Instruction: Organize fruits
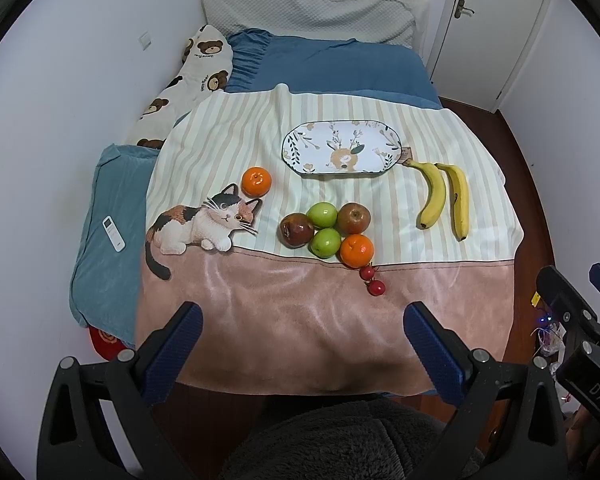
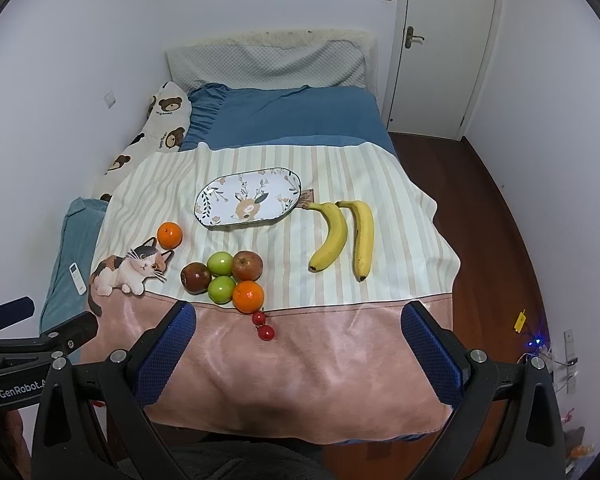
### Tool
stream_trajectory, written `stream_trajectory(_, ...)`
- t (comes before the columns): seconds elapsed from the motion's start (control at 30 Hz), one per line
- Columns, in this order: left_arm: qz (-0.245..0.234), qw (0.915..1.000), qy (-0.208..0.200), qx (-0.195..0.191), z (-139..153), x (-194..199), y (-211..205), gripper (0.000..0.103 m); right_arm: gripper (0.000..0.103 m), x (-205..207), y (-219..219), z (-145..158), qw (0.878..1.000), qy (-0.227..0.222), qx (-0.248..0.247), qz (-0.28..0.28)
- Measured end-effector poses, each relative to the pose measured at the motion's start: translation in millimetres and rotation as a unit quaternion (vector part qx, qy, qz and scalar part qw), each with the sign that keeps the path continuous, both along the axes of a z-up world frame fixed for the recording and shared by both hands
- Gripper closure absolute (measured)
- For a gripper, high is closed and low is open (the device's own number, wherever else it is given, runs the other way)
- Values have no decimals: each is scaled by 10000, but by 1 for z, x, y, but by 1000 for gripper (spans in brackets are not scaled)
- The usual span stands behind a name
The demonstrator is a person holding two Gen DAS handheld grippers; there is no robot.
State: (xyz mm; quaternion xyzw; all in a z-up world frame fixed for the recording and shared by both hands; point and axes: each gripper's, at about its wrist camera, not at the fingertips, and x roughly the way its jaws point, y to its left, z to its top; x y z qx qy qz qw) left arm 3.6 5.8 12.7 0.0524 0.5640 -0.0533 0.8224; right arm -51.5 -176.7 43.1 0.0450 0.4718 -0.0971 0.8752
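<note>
A white oval floral plate (image 1: 342,148) (image 2: 247,197) lies empty on the striped blanket. Near it lie two bananas (image 1: 444,196) (image 2: 342,236), a lone orange (image 1: 256,181) (image 2: 169,235), and a cluster of two green apples (image 1: 322,215) (image 2: 220,264), two red apples (image 1: 353,218) (image 2: 247,265) and an orange (image 1: 356,250) (image 2: 248,297). Two small red cherry-like fruits (image 1: 376,287) (image 2: 265,332) lie just in front. My left gripper (image 1: 304,322) is open and empty above the blanket's pink edge. My right gripper (image 2: 298,320) is open and empty, likewise.
A cat print (image 1: 204,226) decorates the blanket. A white remote (image 1: 113,233) lies on a blue pillow (image 1: 104,264) at the left. Bear-print pillow (image 1: 196,68) and wall are at the left, a door (image 2: 440,40) and wooden floor (image 2: 492,208) at the right.
</note>
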Motion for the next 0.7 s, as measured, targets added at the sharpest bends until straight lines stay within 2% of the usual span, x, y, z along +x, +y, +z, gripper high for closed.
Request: stream_trajectory(0.7,21,10000,-28,-12,5,6,-9,0,0,5,3,5,10000,-43,17,24)
